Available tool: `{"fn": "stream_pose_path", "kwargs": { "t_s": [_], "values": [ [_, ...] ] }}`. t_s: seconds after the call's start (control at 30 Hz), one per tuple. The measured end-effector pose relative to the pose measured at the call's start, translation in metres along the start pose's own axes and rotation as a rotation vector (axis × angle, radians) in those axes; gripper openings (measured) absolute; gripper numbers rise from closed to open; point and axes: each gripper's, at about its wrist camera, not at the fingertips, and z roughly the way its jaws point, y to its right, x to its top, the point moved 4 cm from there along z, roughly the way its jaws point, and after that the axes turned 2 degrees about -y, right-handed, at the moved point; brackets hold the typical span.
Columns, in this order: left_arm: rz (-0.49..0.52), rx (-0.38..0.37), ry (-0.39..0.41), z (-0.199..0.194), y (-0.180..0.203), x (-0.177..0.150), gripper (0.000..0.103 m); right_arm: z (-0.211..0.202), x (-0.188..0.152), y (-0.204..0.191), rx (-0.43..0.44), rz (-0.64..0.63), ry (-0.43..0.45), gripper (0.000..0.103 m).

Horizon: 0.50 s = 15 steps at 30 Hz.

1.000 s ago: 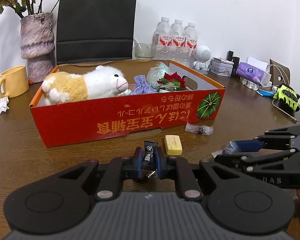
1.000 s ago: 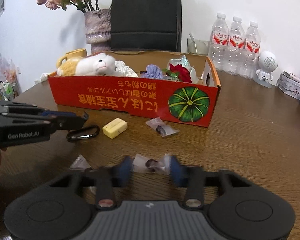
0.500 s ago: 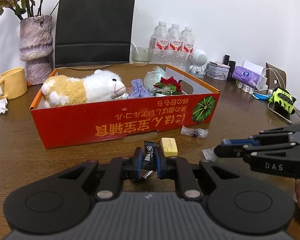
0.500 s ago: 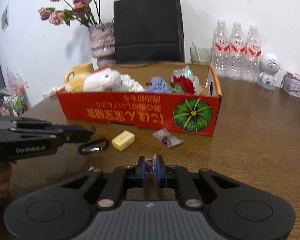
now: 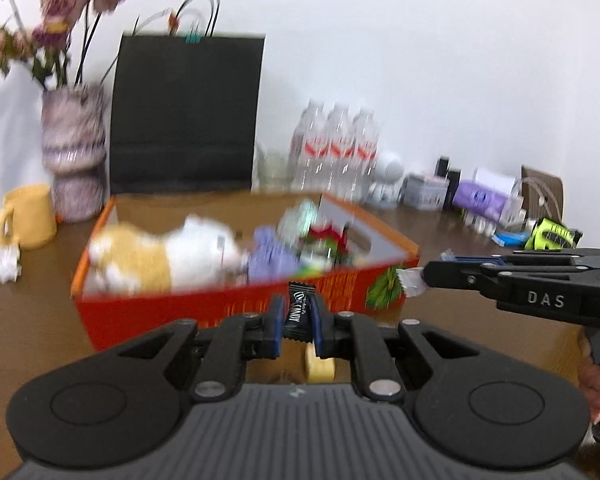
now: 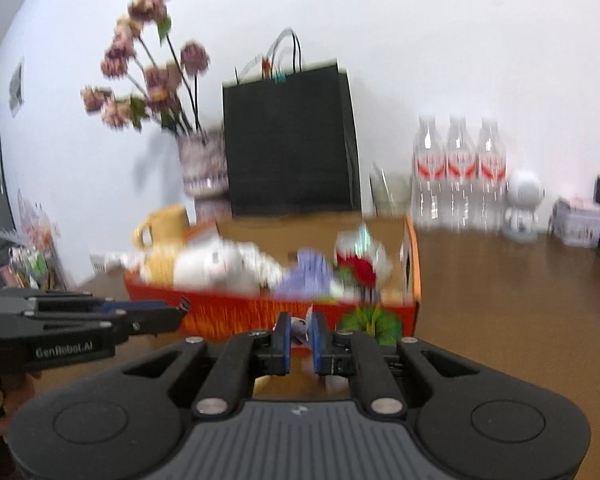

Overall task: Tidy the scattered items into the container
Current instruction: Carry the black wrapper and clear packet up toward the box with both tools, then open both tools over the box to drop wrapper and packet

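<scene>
The red cardboard box (image 5: 148, 312) (image 6: 236, 312) stands ahead of both grippers, holding a plush lamb (image 5: 172, 256) (image 6: 216, 266), a purple pouch (image 5: 268, 260) and a red flower (image 6: 358, 268). My left gripper (image 5: 298, 316) is shut on a black candy wrapper (image 5: 298, 312), lifted in front of the box's near wall. My right gripper (image 6: 298, 332) is shut on a clear candy packet (image 6: 300, 326); in the left wrist view that packet (image 5: 410, 280) sticks out of the right gripper's tip (image 5: 440, 272) by the box's right corner. A yellow block (image 5: 320, 366) lies on the table below.
Behind the box are a black paper bag (image 5: 184, 108), a vase of dried flowers (image 5: 74, 152), a yellow mug (image 5: 26, 216) and three water bottles (image 5: 336, 148). Small clutter and a green glove (image 5: 552, 234) line the far right of the wooden table (image 6: 520, 300).
The right gripper closed on the clear packet and lifted it off the table. Both grippers rose and tilted up, so the box now sits lower in both views.
</scene>
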Motion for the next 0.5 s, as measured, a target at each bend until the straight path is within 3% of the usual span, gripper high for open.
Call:
{"fn": "stream_pose_path", "kwargs": {
  "t_s": [0.13, 0.23, 0.5],
  "values": [
    [0.013, 0.031, 0.078, 0.016, 0.001, 0.036, 0.015, 0.018, 0.032, 0.0, -0.02, -0.02, 0.047, 0.009],
    [-0.02, 0.067, 0.111, 0.038, -0.005, 0.052, 0.015, 0.047, 0.044, 0.003, -0.019, -0.001, 0.032, 0.009],
    [-0.064, 0.137, 0.054, 0.079, -0.034, 0.057, 0.015, 0.108, 0.05, 0.005, -0.02, 0.02, -0.024, 0.009]
  ]
}}
